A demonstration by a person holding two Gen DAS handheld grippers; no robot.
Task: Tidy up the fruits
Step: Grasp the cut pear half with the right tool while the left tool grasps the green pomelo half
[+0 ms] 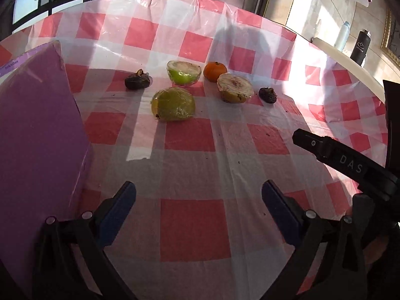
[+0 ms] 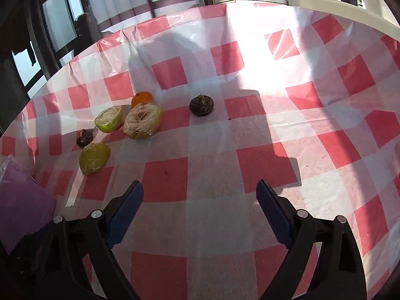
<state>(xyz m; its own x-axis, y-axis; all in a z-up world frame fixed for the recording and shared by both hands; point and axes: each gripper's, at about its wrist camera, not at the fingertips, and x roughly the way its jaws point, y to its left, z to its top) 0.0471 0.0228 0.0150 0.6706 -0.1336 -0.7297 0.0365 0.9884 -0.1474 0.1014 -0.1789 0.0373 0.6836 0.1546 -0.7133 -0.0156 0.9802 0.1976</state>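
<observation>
Six fruits (image 1: 173,103) sit clustered on my checkered tablecloth (image 1: 195,225); left gripper (image 1: 198,200) and right gripper (image 2: 200,197) both gape wide, holding nothing.

"DAS" in pale letters on the right gripper (image 1: 350,165)

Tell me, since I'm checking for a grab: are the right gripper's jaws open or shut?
Open. The right gripper has its jaws spread wide with bare tablecloth between them, and nothing is held.
</observation>
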